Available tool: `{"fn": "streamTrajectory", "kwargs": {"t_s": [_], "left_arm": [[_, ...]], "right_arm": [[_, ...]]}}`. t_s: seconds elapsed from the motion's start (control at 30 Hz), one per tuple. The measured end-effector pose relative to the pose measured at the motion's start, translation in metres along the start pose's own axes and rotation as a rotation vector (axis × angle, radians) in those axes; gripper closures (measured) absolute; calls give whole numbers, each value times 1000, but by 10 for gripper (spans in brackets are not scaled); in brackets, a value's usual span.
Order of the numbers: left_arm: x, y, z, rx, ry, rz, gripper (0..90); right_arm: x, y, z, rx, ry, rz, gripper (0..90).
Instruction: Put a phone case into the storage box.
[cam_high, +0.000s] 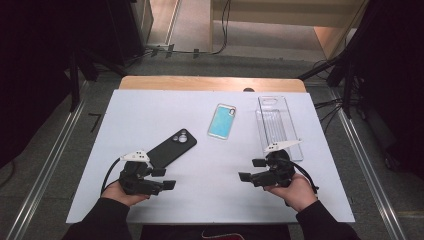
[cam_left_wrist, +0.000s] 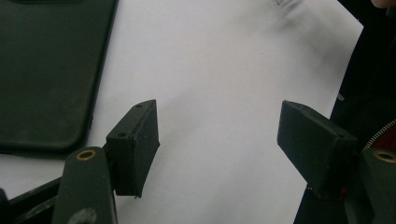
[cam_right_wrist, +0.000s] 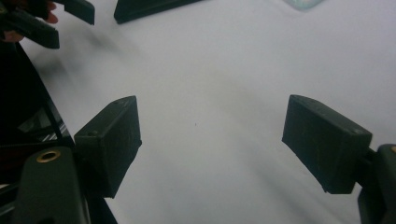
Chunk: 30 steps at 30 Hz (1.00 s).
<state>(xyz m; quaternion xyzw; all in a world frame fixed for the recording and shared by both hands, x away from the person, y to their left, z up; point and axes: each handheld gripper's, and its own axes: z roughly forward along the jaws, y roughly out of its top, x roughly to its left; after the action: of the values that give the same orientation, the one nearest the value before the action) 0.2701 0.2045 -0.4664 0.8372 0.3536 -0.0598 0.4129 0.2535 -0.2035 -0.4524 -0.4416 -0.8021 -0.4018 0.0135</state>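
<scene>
A black phone case (cam_high: 171, 148) lies camera-cutout end away from me, left of centre on the white sheet (cam_high: 145, 115). A phone with a teal back (cam_high: 222, 121) lies at the centre rear, and a clear plastic box (cam_high: 277, 126) lies to its right. My left gripper (cam_high: 164, 178) is held low near the front edge, just in front of the black case, open with nothing between the jaws (cam_left_wrist: 219, 140). The case's corner (cam_left_wrist: 46, 70) shows beside its left jaw. My right gripper (cam_high: 251, 169) is open over bare sheet near the clear box's near end, pointing left (cam_right_wrist: 210, 140).
The white sheet covers a wooden table whose far edge (cam_high: 210, 83) shows behind it. Metal rails (cam_high: 370, 165) run along the floor on both sides. Cables (cam_high: 220, 30) lie on the floor beyond the table. The other gripper (cam_right_wrist: 42, 21) appears in the right gripper view's top left.
</scene>
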Motion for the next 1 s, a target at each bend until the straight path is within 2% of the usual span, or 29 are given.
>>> {"fn": "streamTrajectory", "kwargs": {"t_s": [0.23,0.5,0.73,1.0], "left_arm": [[0,0,0,1,-1,-2,296],[0,0,0,2,-1,-1,296],[0,0,0,1,0,-2,296],[1,0,0,3,4,-3,297]], "right_arm": [[2,14,4,-28,-16,-15,176],[0,38,11,-8,-44,-27,178],[-4,53,18,-4,-41,-22,178],[-4,85,33,11,-73,-23,177]]}}
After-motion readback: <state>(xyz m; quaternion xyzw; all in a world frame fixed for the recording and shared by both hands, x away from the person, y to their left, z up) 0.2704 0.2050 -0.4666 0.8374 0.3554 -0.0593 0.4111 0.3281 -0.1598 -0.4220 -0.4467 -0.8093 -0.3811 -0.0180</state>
